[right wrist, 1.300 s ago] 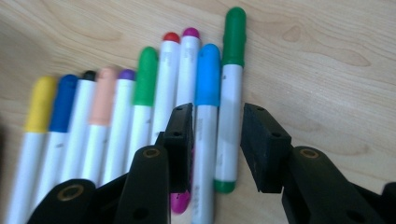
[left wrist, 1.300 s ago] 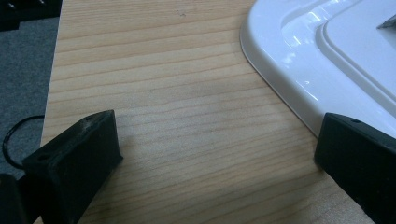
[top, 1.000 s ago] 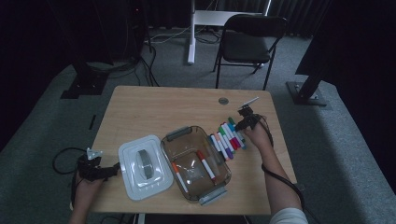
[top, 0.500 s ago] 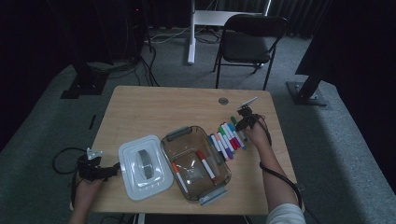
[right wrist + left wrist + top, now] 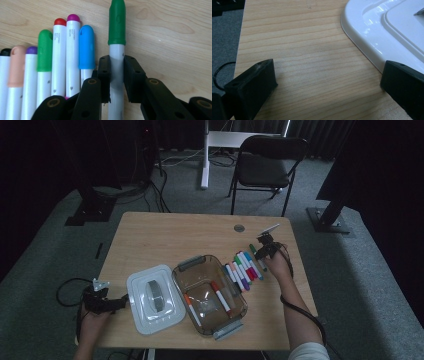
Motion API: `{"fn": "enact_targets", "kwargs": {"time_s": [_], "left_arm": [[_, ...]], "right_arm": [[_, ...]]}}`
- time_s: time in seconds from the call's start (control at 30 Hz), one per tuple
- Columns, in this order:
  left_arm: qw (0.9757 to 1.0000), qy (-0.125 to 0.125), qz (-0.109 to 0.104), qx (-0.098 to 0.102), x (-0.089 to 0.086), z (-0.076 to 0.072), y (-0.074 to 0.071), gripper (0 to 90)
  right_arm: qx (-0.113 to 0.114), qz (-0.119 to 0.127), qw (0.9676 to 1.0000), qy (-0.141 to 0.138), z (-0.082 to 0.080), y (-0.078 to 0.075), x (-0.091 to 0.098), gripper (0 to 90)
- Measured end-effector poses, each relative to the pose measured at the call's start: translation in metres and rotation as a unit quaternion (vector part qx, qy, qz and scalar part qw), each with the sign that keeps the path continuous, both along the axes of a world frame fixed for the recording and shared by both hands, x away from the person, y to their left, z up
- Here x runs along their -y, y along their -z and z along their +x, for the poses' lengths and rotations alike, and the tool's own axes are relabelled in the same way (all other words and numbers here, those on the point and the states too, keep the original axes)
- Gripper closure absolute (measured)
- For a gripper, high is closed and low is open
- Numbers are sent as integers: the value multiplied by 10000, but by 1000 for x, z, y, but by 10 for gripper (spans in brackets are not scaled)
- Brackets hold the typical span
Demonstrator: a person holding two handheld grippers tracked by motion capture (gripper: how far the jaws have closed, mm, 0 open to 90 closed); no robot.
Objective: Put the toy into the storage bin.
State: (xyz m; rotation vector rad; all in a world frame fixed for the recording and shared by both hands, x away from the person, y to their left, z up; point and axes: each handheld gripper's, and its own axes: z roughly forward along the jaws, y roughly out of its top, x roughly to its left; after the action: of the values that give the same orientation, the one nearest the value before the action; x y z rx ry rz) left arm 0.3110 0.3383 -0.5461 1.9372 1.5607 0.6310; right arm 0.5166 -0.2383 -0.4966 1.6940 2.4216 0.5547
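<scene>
The wooden table point(image 5: 165, 237) carries a clear brown box point(image 5: 210, 292) with two markers lying inside, and a white lid point(image 5: 152, 297) flat just to its left. Right of the box sits a row of markers point(image 5: 242, 267), caps pointing away from the person. At the table's left edge the left gripper point(image 5: 117, 302) rests low with its jaws spread wide, nothing between them, the lid's corner beside one jaw. The right gripper point(image 5: 116, 75) has just been closing and now pinches the green-capped marker point(image 5: 116, 37), slightly apart from the row.
</scene>
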Motion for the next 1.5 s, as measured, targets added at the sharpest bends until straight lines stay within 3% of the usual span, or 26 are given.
{"fn": "enact_targets", "kwargs": {"time_s": [0.37,0.8,1.0,1.37,1.5], "left_arm": [[10000,4,5,-3,0,0,0,5],[10000,0,1,-2,0,0,0,5],[10000,0,1,-1,0,0,0,5],[10000,2,4,-2,0,0,0,5],[10000,3,4,-3,0,0,0,5]], "right_arm": [[97,142,9998,74,-27,-25,2,766],[398,503,9979,-119,-69,-80,-17,766],[612,785,9943,-386,-92,-106,-35,765],[982,915,9847,-1110,-129,-147,-81,765],[1008,997,9811,-1315,-140,-156,-95,765]]}}
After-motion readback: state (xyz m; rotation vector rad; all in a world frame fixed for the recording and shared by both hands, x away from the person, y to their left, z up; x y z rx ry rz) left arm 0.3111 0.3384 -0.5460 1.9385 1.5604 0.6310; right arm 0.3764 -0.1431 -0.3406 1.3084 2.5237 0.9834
